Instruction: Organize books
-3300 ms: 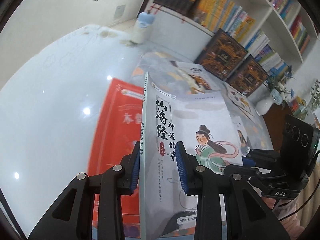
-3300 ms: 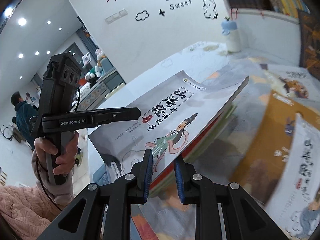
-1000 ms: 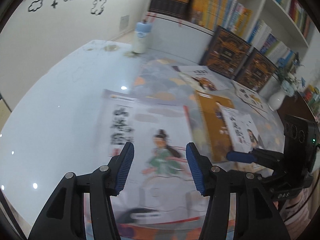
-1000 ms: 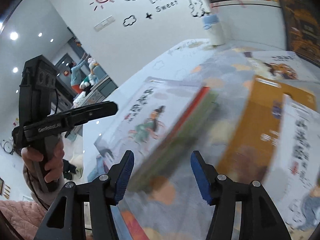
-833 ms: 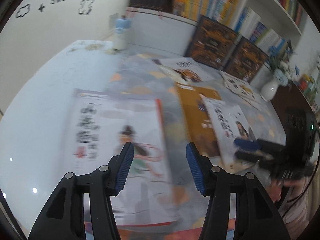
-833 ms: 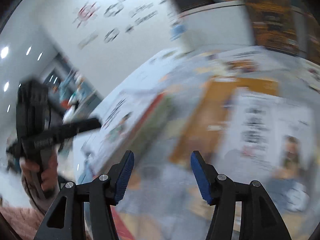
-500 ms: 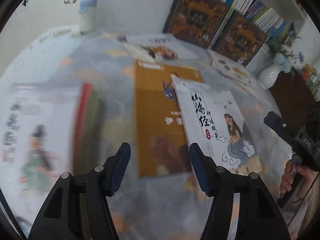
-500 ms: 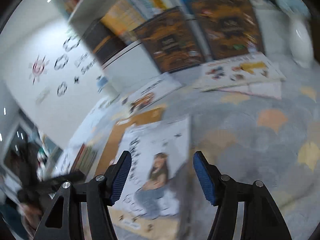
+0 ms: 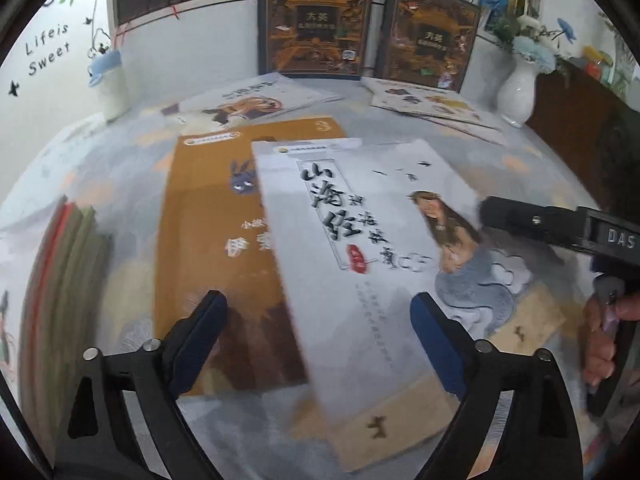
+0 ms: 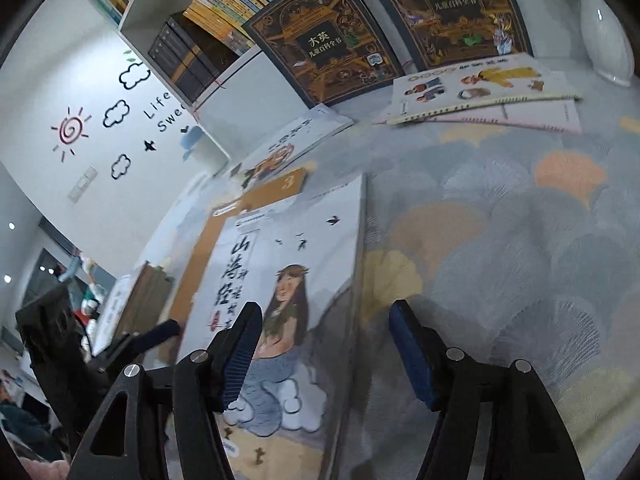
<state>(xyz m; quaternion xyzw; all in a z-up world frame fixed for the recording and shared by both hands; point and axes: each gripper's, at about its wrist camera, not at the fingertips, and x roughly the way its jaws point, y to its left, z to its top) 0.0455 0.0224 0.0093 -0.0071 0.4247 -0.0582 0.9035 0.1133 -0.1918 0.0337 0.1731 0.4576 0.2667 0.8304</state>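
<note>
Both claws hover over the same white storybook (image 9: 360, 248), the one with brush-style black characters and a long-haired figure in a grey dress on the cover. It lies flat on the bench (image 10: 520, 240), which has a grey cloth with pale fan shapes, and it overlaps the right side of an orange book (image 9: 208, 216) with a "3" at its top corner. The left claw (image 9: 318, 328) has just been opening and now its jaws stand wide, blue pads on either side of the white book's lower part but up above it, not pressing on anything. The right claw (image 10: 322, 352) has been easing open too; in its own view the left pad sits over the cover and the right pad over bare cloth, so the book's right edge runs between them, nothing pinched. In the left view the right claw's black finger reaches in over the cover from the right, with the person's hand (image 9: 604, 336) on its handle. Off to the left there's a stack of books (image 9: 60, 280), blurred, red and green edges showing. Further back another storybook (image 9: 248, 100) lies flat, a spiral-bound picture book (image 10: 480, 84) too, and two dark ornate volumes (image 9: 316, 20) lean upright against the bookshelf (image 10: 224, 12). White vase (image 9: 516, 92) at far right.
</note>
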